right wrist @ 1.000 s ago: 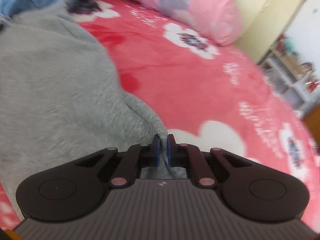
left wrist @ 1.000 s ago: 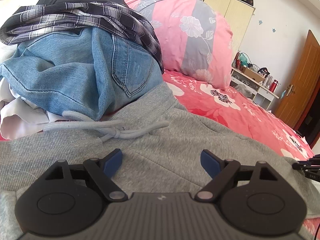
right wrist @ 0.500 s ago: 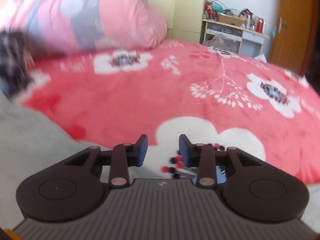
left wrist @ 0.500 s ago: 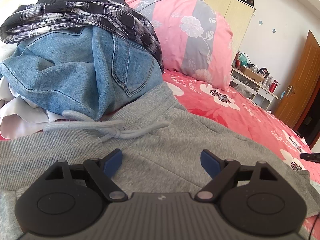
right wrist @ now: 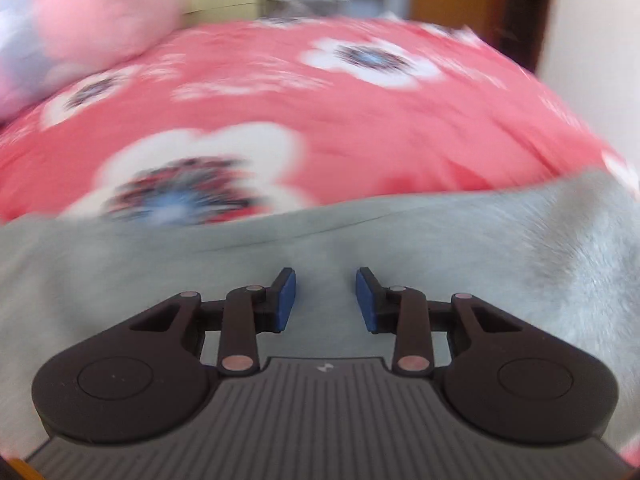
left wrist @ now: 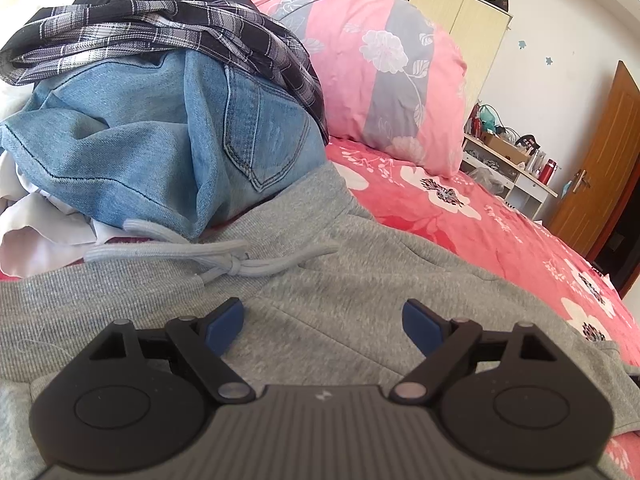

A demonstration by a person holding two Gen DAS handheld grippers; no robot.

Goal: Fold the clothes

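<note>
My right tongs point(right wrist: 326, 300) have let go of the soft grey jersey sweatpants point(left wrist: 360, 300) and swung over them, jaws part-open and empty; my left tongs point(left wrist: 322, 326) gape above the waistband, steadying the spread for folding.

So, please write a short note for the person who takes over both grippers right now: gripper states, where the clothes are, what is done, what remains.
Left gripper: open wide, empty, hovering over the grey sweatpants near the drawstring.
Right gripper: partly open, jaws just closing slightly, nothing pinched; grey fabric lies below it. View is blurred.
Clothes: sweatpants spread on the red floral bedspread. Jeans, plaid shirt and a white garment sit piled behind the waistband.
Done: the sweatpants are laid out.
Left: fold the sweatpants, then take the pile, which looks unfolded.
</note>
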